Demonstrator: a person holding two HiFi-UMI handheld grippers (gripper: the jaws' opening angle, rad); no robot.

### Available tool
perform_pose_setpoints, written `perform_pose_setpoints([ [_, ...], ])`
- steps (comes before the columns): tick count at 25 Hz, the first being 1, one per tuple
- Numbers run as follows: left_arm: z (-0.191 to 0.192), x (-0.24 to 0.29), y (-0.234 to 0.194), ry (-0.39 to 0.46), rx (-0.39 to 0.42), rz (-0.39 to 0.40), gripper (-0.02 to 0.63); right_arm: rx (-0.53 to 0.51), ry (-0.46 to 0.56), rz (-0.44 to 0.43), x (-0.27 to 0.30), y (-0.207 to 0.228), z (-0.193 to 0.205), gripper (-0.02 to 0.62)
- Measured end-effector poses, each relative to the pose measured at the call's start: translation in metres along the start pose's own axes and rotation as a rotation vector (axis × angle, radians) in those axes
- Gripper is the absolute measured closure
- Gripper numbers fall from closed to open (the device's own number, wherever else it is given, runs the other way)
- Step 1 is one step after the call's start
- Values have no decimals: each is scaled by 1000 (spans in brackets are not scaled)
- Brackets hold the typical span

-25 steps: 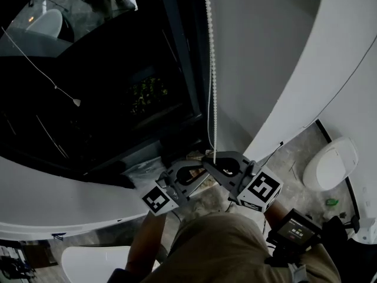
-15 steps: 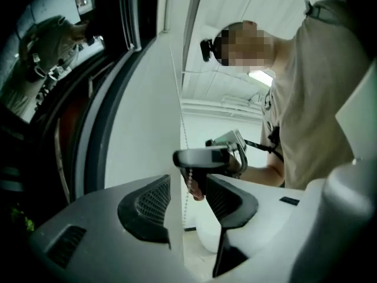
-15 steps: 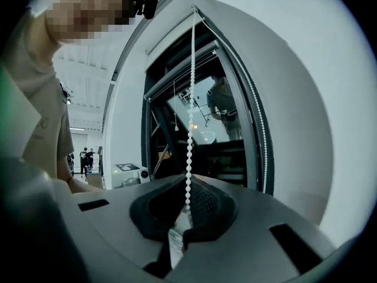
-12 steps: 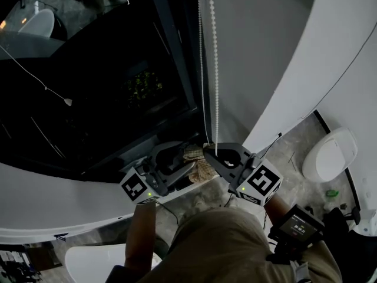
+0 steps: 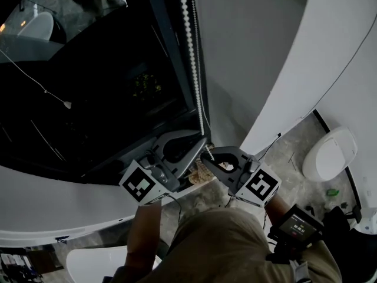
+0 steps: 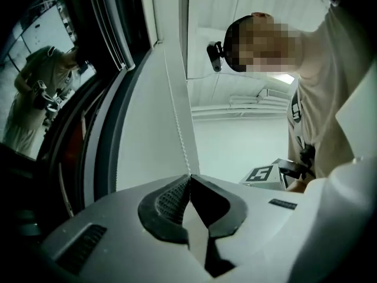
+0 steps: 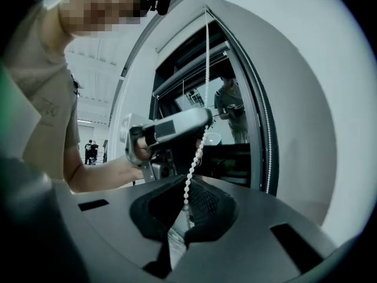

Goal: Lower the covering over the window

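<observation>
A white bead chain [image 5: 191, 52] hangs beside the dark window [image 5: 88, 87]. My left gripper [image 5: 202, 139] has just closed its jaws and is shut on the chain, which runs straight up from its meeting pads [image 6: 177, 199] as a thin line [image 6: 175, 117]. Just below and to the right, my right gripper [image 5: 208, 152] is also shut on the bead chain [image 7: 194, 164], which drops between its pads [image 7: 206, 208]. In the right gripper view the left gripper [image 7: 171, 128] shows above on the same chain. The covering itself I cannot make out.
A dark window frame [image 5: 171, 46] stands left of the chain and a grey wall [image 5: 253, 58] to its right. A white curved ledge [image 5: 53, 199] runs below the glass. A white rounded object [image 5: 330, 155] sits on the floor at the right. The glass reflects a person [image 6: 35, 93].
My left gripper opened, climbed up the chain from beside the right gripper to just above it, and closed again. The chain now slants to the upper left. The right gripper stayed put.
</observation>
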State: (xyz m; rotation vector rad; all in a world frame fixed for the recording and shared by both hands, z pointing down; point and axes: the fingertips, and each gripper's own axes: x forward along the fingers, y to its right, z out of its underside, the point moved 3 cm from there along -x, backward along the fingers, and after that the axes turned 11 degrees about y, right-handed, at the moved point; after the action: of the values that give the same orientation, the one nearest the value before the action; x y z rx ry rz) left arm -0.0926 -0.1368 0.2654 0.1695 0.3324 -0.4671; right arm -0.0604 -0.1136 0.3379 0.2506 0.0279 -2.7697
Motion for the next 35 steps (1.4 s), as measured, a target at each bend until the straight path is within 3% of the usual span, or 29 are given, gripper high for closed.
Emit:
perform_pose_setpoints([
  [1, 1, -5, -4, 14, 16, -7, 584, 11, 8, -29, -1, -2, -4, 586],
  [2, 1, -9, -7, 27, 29, -15, 584, 25, 14, -52, -3, -4, -10, 498],
  [4, 7, -18, -10, 19, 49, -30, 584, 27, 38, -55, -7, -2, -27, 439],
  [7, 27, -24, -2, -56, 53, -30, 584, -35, 80, 14, -10, 6, -57, 431],
  [10, 50, -27, 11, -86, -1, -27, 584, -112, 85, 68, -9, 11, -70, 422],
  [13, 54, -29, 24, -79, -31, -17, 584, -89, 182, 78, -5, 12, -82, 431],
  [14, 53, -30, 28, -77, -34, -11, 584, -90, 196, 80, -5, 11, -85, 472],
  [18, 57, -32, 37, -95, -32, 10, 584, -89, 173, 85, 0, 8, -82, 555],
  [23, 65, -40, 40, -100, -89, 20, 584, -16, 128, 66, 0, 9, -64, 580],
  [25, 57, -46, 32, -38, -118, 44, 564, 24, 135, 69, -2, 11, -63, 581],
  [26, 46, -49, 26, 18, -123, 54, 475, 34, 130, 65, -3, 11, -60, 583],
  [29, 1, -37, 12, 163, -96, 64, 443, 60, 64, 44, -1, 6, -38, 583],
  [32, -23, -13, 5, 168, -52, 41, 460, 111, 26, 36, 0, 5, -17, 583],
  [33, -24, -8, 3, 158, -43, 27, 572, 113, 27, 37, -1, 5, -17, 583],
  [35, -22, -7, 1, 162, -28, 6, 578, 76, 19, 36, -2, 5, -17, 582],
])
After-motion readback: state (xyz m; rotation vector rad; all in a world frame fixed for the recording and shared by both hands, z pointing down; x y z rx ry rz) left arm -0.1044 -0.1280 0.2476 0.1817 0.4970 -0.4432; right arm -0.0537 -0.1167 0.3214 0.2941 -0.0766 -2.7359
